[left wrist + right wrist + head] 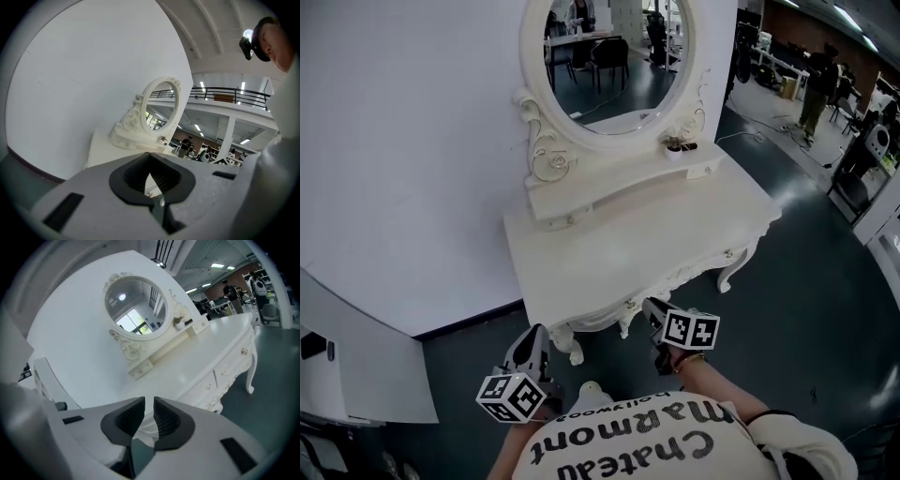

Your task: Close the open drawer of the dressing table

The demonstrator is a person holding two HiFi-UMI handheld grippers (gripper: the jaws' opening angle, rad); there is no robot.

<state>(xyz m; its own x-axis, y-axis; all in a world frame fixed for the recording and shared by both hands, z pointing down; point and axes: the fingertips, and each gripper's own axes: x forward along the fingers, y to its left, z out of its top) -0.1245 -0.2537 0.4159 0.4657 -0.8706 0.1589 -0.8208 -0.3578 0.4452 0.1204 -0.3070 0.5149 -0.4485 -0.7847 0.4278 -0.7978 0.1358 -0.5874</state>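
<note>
Left tongs [150, 159], nearest, are clenched on nothing; right tongs [148, 408] stand slightly parted, likewise empty. Drawer fronts [233, 363] under the white counter [637, 234] all look flush, so the closing step appears complete. Behind them rises the oval mirror [609, 56]. Next move, by judgement: confirm that no drawer juts out, then back away.

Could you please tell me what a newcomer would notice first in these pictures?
The ornate white dressing table fills the middle of the head view, set against a white wall, with its oval mirror upright at the back. At the bottom of that view, the left tool and right tool hover close to the table's front edge, both empty.
</note>
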